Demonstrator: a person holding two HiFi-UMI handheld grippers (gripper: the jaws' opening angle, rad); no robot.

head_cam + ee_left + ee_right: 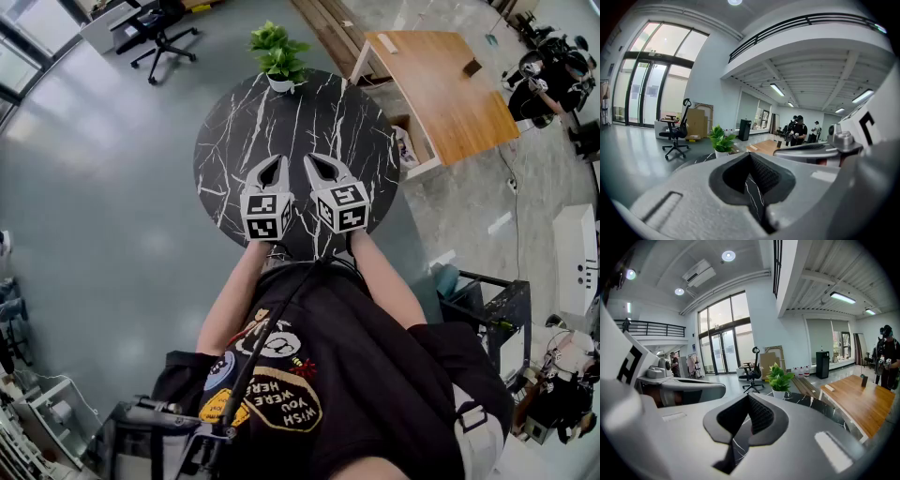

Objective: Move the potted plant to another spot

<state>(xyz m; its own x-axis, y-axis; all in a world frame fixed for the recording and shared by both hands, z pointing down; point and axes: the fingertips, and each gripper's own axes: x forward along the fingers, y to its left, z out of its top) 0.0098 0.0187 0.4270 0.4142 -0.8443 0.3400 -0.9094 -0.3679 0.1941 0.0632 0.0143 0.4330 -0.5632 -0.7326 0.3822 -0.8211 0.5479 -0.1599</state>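
A small potted plant [278,56] with green leaves in a white pot stands at the far edge of the round black marble table [309,112]. Both grippers hover side by side over the table's near part, well short of the plant. My left gripper [275,164] has its jaws together with nothing in them, and so does my right gripper [317,163]. In the left gripper view the plant [722,139] shows beyond the closed tips [751,155], slightly left. In the right gripper view the plant [779,379] stands ahead and slightly right of the closed tips [749,397].
A wooden desk [450,89] stands right of the table, close to its edge. A black office chair [159,37] is at the far left on the grey floor. People stand at the far right [553,80]. A metal rack [497,314] is at the near right.
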